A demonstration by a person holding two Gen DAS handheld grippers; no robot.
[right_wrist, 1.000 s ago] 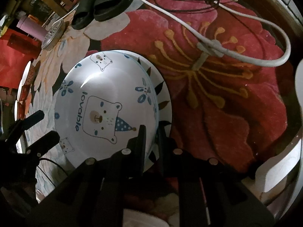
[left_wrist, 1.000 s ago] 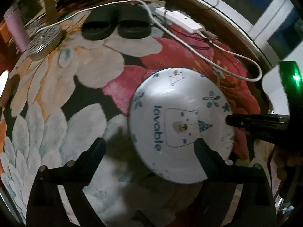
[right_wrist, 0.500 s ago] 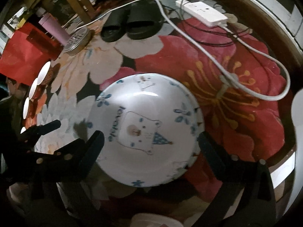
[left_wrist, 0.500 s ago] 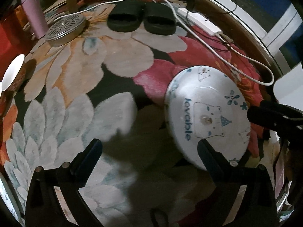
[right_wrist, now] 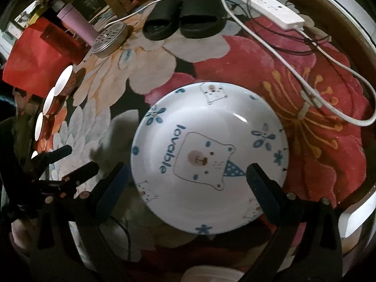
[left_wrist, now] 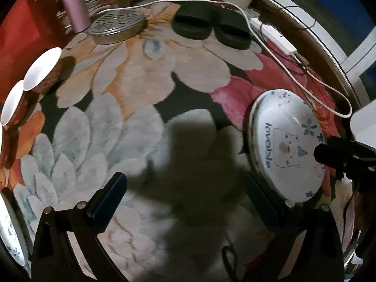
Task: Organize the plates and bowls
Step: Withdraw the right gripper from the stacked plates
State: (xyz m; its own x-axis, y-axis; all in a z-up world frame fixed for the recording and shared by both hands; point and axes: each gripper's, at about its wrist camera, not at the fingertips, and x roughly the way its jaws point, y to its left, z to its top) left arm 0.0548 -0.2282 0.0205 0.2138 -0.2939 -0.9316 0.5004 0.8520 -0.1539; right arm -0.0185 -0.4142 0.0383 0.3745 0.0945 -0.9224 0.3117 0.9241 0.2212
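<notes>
Covering the floor, a flowered rug (right_wrist: 317, 127) carries a bear-print plate (right_wrist: 209, 155) at frame centre; right gripper (right_wrist: 185, 181) and left gripper (left_wrist: 185, 192) both gape wide, empty.

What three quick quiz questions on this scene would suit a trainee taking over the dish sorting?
1. True or false: the right gripper is clamped on the bear plate.
2. Which lies nearest the slippers? A) metal strainer lid B) bear plate C) white bowls
3. Fill in: the word printed on the bear plate is ____.

Key:
1. False. Its jaws stand wide apart above the plate, which rests on the rug.
2. A
3. lovable
</notes>
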